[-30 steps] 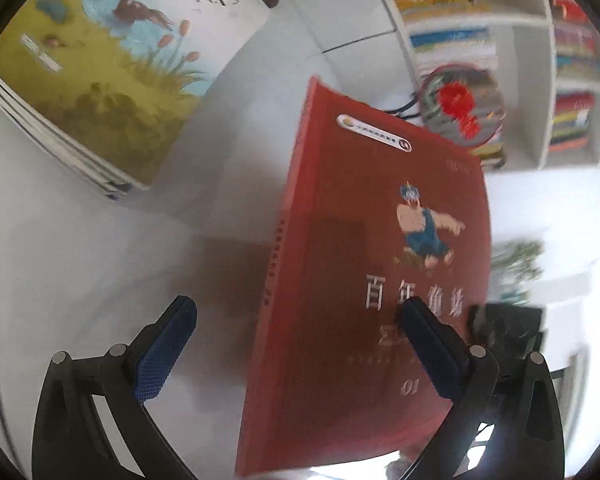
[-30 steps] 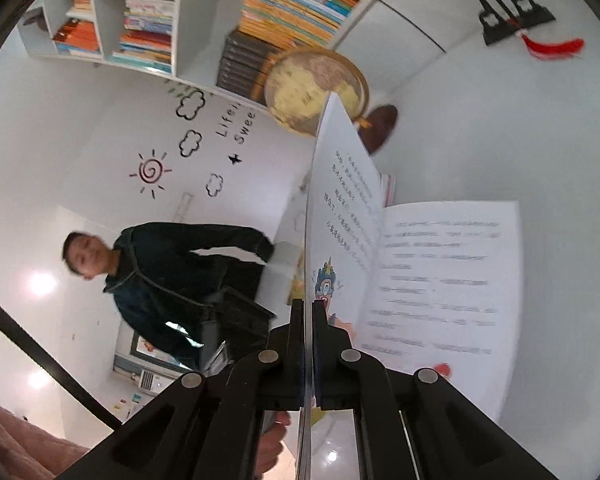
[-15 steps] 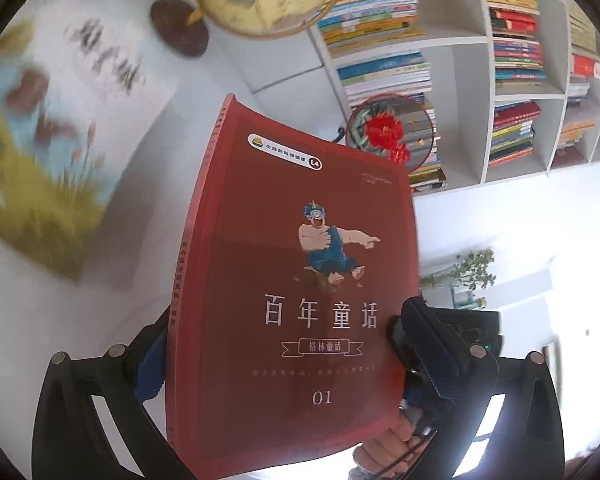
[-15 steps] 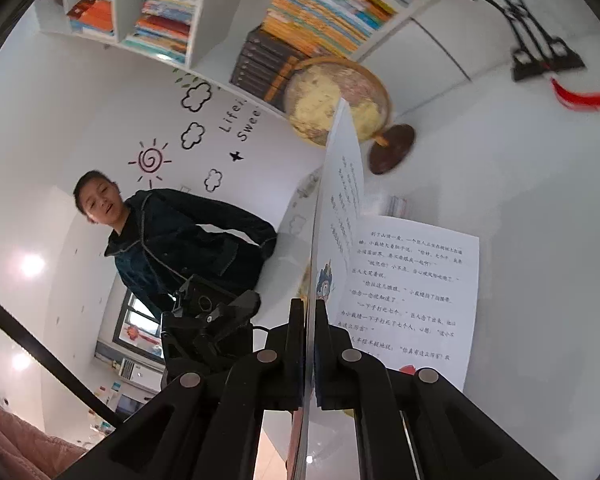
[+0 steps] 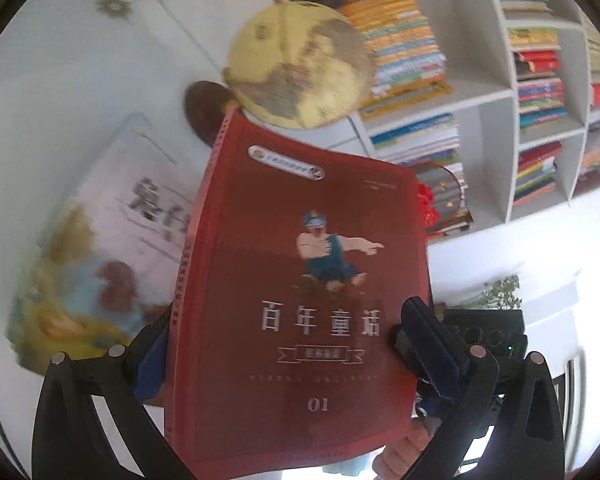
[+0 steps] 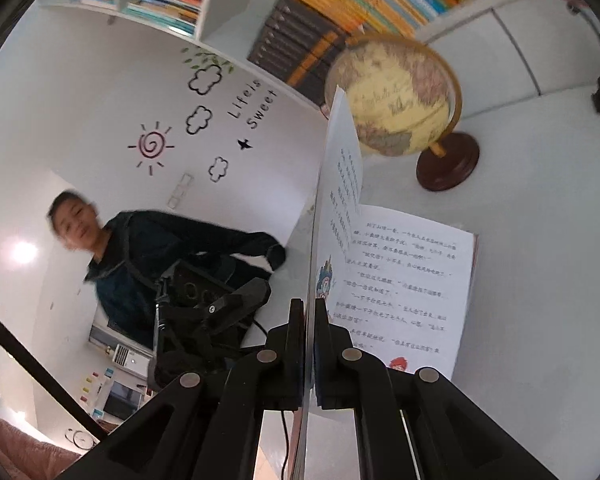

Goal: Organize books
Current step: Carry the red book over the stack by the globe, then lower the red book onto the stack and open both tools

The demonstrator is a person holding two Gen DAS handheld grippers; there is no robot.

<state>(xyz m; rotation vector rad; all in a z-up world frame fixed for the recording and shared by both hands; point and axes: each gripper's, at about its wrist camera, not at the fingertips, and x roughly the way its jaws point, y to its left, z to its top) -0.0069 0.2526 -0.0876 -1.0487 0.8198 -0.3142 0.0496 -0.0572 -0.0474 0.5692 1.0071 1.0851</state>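
Holding the red book [image 5: 300,280] up in the air above the white table [image 6: 540,240], in front of the globe [image 5: 300,68] and the bookshelf [image 5: 496,112]. Pinching it with the right gripper [image 6: 309,344], jaws closed tight on what looks like the cover or a few leaves seen edge-on, the inner pages sagging open to the right. Spreading the left gripper [image 5: 286,332] wide around the book's lower part, one finger hidden behind the spine side, the other lying over the right edge, pressing on nothing as far as can be told.

Judging the step: steadying a floppy paperback before placing it, so closing the left fingers on the spine side to gather the loose pages, avoiding any pull on the thin sheet alone, and clearing the globe.

Facing its front cover toward the left camera, title upright, spine along the left; running its long axis away from the grippers, top edge pointing at the globe, leaning slightly over the picture book [image 5: 100,248] lying on the table
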